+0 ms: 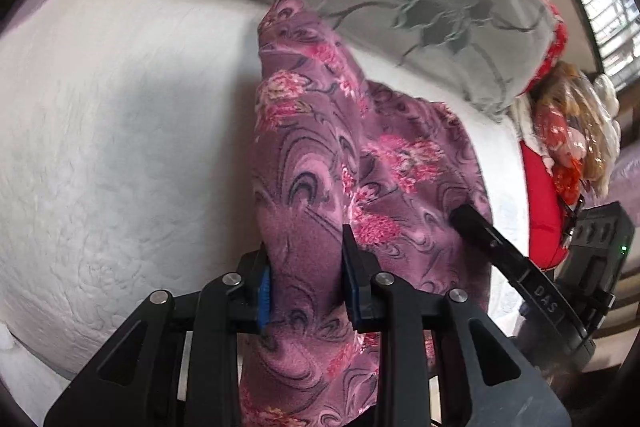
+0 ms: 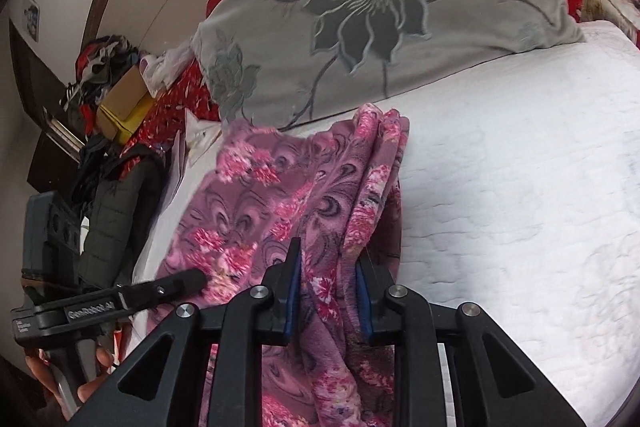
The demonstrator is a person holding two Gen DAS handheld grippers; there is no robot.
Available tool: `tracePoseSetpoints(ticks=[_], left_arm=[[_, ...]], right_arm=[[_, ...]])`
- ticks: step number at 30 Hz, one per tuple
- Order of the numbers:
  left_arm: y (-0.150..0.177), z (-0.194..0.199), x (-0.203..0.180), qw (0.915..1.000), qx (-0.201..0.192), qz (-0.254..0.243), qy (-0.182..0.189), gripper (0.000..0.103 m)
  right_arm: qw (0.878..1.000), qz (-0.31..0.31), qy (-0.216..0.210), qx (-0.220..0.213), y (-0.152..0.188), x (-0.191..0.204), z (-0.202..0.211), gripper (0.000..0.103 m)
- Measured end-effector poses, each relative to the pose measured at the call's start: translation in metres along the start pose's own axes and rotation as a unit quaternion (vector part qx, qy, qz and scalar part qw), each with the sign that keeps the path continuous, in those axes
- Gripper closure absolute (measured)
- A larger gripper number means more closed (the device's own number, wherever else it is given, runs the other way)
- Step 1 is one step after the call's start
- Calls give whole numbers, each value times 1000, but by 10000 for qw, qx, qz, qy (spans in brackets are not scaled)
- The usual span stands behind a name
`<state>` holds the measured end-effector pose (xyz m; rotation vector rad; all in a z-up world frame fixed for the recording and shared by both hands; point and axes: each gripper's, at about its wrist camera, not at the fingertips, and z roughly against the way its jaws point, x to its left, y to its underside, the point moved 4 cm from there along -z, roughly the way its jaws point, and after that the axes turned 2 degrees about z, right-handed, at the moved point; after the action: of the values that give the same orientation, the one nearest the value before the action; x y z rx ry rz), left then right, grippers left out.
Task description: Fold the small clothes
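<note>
Purple floral garment (image 1: pixel 320 155) — bunched, unfolded over white quilt (image 1: pixel 120 147); left gripper (image 1: pixel 306 279), right gripper (image 2: pixel 328 291) both pinching it — folding barely begun

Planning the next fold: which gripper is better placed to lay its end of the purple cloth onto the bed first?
Probably the right gripper: open white bedspread lies beside it. Both grip the purple cloth; the left gripper does too.

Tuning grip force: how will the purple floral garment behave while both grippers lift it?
Likely floppy: the purple floral garment sags in folds between the left gripper and right gripper. Probably light and not slippery; its fuzzy, fleece-like surface should hold under modest force.
</note>
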<state>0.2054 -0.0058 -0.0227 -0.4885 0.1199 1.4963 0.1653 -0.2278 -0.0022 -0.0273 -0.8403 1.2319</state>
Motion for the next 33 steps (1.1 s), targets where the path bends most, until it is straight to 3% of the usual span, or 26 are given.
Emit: tracePoseSetpoints(ticks=[3, 6, 8, 11, 13, 14, 17, 22, 24, 25, 29, 31, 33], left_arm=[[6, -20, 19, 9996, 178, 193, -44, 72], [7, -26, 31, 9989, 246, 347, 206, 64], [5, -21, 35, 9985, 287, 317, 352, 64], [-8, 3, 35, 9989, -149, 185, 408, 65], [-23, 16, 26, 9983, -453, -18, 357, 64], [-30, 17, 21, 9981, -518, -103, 324, 64], [-51, 2, 4, 9975, -560, -422, 50, 64], [-73, -46, -10, 9917, -459, -841, -861, 62], [-76, -61, -8, 9887, -459, -937, -1078, 49], [-78, -67, -6, 9875, -450, -946, -1181, 45], [-87, -74, 11, 9944, -261, -533, -874, 31], [-90, -69, 23, 9985, -55, -127, -527, 32], [-85, -50, 30, 9990, -141, -24, -431, 34]], right_arm=[[9995, 92, 243, 205, 13, -4, -18, 80], [9983, -118, 396, 402, 27, -30, -33, 77], [9974, -494, 338, 403, 30, -50, -33, 62], [9960, -811, 334, 188, 21, -61, -22, 62], [9953, -732, 607, -171, 4, -58, -11, 60], [9964, -599, 529, -280, -4, -51, -11, 60], [9985, 84, 410, -355, -24, -20, -21, 64], [9939, 876, 603, -303, -41, 2, -57, 74], [9931, 828, 824, -116, -41, -9, -76, 75], [9927, 764, 935, 30, -40, -17, -87, 81], [9938, 657, 893, -66, -42, -31, -97, 82], [9939, 666, 883, 2, -45, -31, -97, 81], [9937, 664, 895, 104, -49, -26, -89, 82]])
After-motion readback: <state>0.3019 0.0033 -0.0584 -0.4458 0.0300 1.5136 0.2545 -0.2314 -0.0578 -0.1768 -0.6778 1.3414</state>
